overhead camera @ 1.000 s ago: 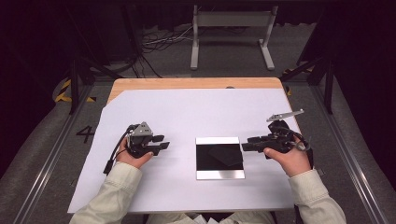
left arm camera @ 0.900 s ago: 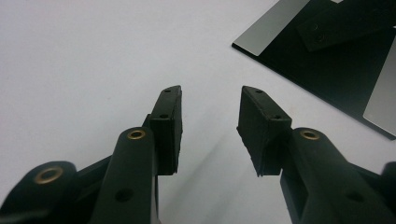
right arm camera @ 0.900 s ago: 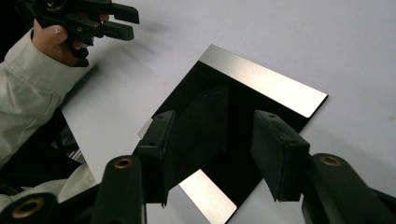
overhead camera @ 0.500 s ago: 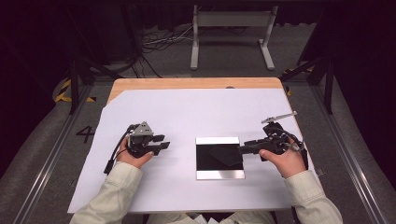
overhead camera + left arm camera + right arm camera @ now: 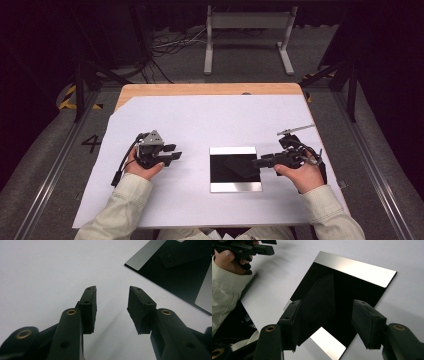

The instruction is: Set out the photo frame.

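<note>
Black jaws of the right claw point(image 5: 327, 325), which have just been opening, stand spread over the near edge of a black square plate point(image 5: 235, 169) with nothing pinched; the left claw point(image 5: 169, 156), also spread, rests apart on the white-covered worktop point(image 5: 210, 120).

A white sheet point(image 5: 215, 120) covers the wooden table point(image 5: 200, 89); a metal stand point(image 5: 248, 30) sits beyond
</note>
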`<state>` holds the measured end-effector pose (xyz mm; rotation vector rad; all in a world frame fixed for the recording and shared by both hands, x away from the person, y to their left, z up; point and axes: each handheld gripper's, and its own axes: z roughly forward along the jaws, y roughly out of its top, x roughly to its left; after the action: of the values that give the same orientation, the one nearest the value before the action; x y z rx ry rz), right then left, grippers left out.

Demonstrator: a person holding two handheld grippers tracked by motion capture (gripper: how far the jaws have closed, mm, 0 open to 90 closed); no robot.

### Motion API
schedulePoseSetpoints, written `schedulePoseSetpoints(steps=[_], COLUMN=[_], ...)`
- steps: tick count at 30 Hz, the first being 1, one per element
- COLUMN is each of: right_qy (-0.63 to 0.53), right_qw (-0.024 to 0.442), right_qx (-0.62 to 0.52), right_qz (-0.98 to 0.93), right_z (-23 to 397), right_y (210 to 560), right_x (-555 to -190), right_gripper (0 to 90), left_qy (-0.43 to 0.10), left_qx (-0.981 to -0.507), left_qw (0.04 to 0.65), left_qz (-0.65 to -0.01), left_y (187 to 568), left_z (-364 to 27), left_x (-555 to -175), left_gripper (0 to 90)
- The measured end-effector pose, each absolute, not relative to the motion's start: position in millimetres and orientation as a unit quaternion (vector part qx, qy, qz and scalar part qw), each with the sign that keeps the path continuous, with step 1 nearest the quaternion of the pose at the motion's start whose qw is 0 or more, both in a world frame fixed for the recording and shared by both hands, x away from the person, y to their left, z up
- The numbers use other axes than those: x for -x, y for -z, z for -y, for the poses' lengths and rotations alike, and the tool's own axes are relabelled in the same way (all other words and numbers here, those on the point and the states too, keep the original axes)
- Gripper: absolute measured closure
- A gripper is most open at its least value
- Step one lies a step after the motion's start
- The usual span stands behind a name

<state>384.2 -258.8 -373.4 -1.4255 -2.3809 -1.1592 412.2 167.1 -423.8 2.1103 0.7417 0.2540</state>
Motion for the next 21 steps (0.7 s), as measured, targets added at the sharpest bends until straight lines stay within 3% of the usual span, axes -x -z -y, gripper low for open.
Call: schedulePoseSetpoints(steps=[12, 21], right_qy=[0.378, 0.374], right_qw=[0.103, 0.135], right_qx=[0.468, 0.470], right_qz=[0.792, 0.788], right_z=[248.0, 240.0], right_y=[384.0, 397.1], right_x=[-386.3, -392.2], right_gripper=[33.9, 34.5], left_qy=[-0.102, -0.102], left_qx=[-0.847, -0.849], left_qw=[0.430, 0.427], left_qz=[-0.296, -0.295], left_y=[424.3, 424.6], left_z=[-165.9, -165.0], left_x=[-412.5, -412.5], left_gripper=[59.3, 59.3])
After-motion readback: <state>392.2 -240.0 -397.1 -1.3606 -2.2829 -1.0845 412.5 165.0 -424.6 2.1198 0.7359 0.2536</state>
